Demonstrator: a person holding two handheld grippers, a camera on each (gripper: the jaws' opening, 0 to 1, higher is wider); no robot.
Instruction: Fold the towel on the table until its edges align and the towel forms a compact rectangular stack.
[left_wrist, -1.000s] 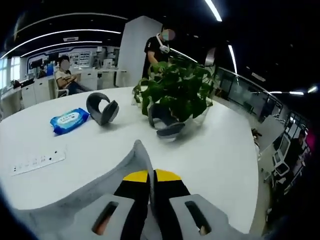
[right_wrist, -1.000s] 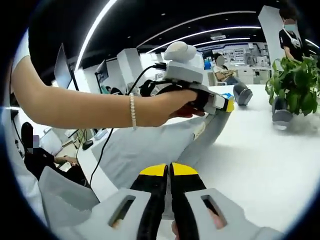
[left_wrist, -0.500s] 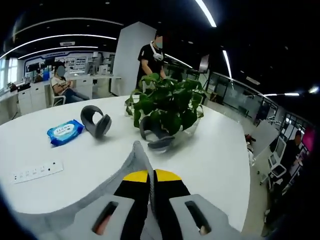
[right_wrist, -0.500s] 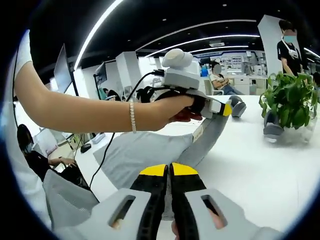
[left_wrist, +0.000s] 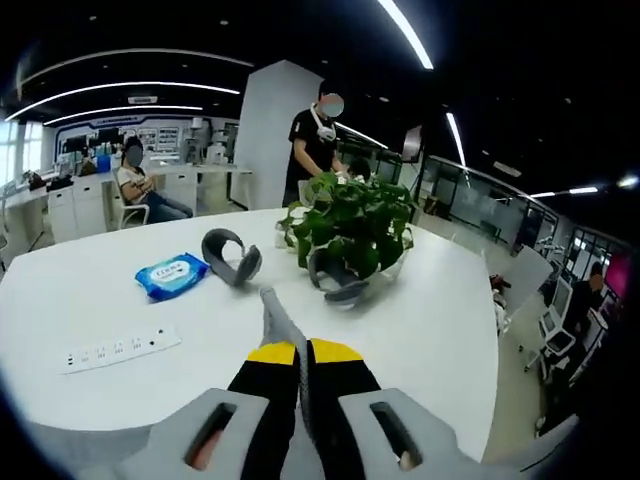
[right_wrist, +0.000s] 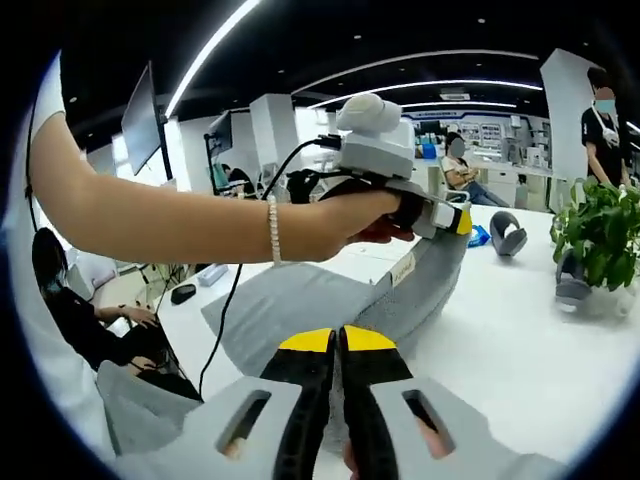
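We see the left hand-held gripper (left_wrist: 302, 352) pinching a raised edge of the grey towel (right_wrist: 300, 305); the right hand-held gripper (right_wrist: 336, 342) likewise pinches the towel's near edge. Between them the towel drapes onto the white worktop (left_wrist: 420, 310).

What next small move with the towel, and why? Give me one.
Probably carry both held corners forward and lay them down on the far part. Both the left gripper and the right gripper are shut on the towel, whose near edge is lifted off the table while the rest lies flat.
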